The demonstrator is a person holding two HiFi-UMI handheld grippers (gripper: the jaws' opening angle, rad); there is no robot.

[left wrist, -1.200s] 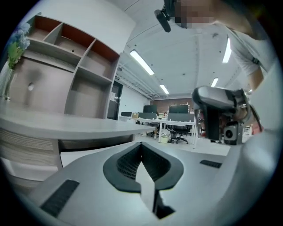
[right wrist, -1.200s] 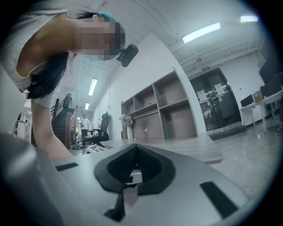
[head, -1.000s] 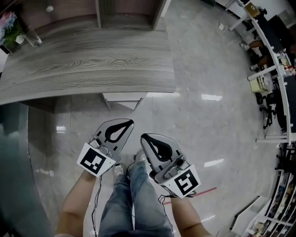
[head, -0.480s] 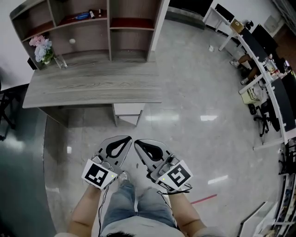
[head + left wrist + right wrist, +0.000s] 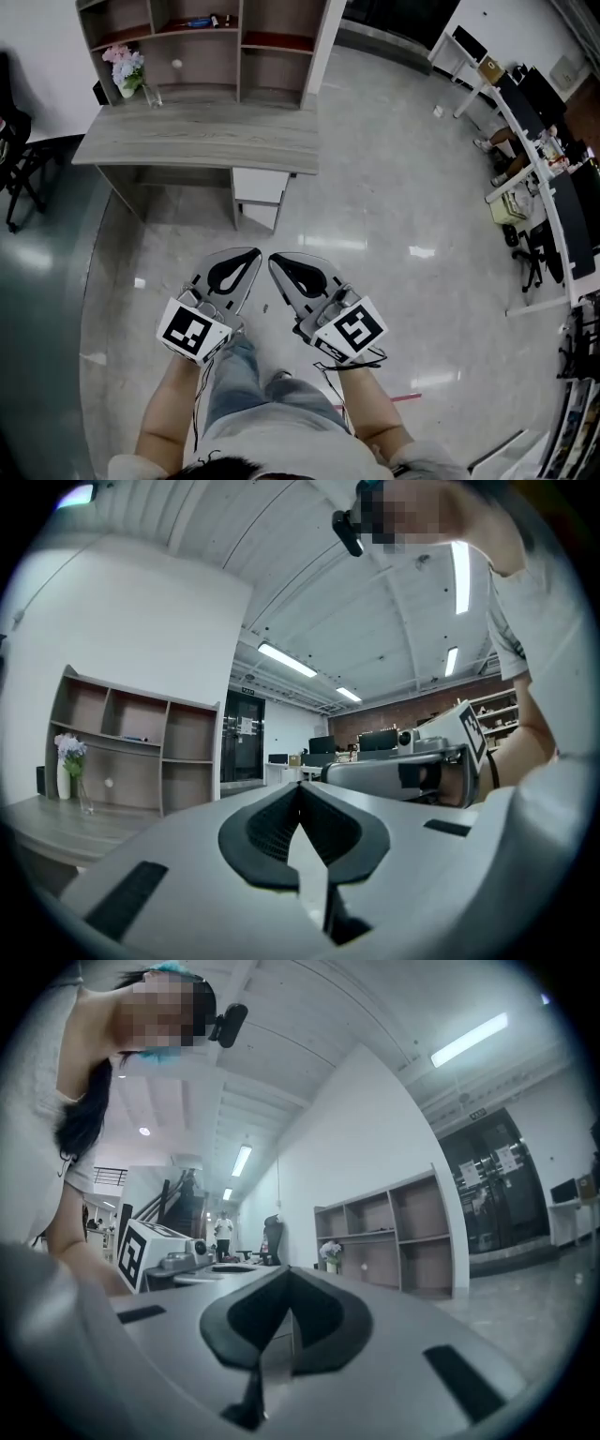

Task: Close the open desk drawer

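The grey wooden desk [image 5: 187,141] stands far ahead in the head view. Under its right end is a white drawer unit [image 5: 260,185], and its lower drawer [image 5: 259,216] sticks out toward me. My left gripper [image 5: 248,253] and right gripper [image 5: 275,260] hover side by side over the pale floor, well short of the desk, close to my legs. Both are shut with nothing between their jaws. The left gripper view shows its closed jaws [image 5: 300,786] with the desk top [image 5: 42,822] low on the left. The right gripper view shows its closed jaws [image 5: 288,1270].
A brown shelf unit [image 5: 202,42] stands behind the desk, with a vase of flowers [image 5: 127,67] on the desk's far left. A black chair [image 5: 17,159] is at the left edge. Office desks and chairs [image 5: 539,141] line the right side. Shiny floor lies between me and the desk.
The desk has shrunk and slid toward the top of the head view, with more of the shelf unit showing. Both grippers stay shut, side by side.
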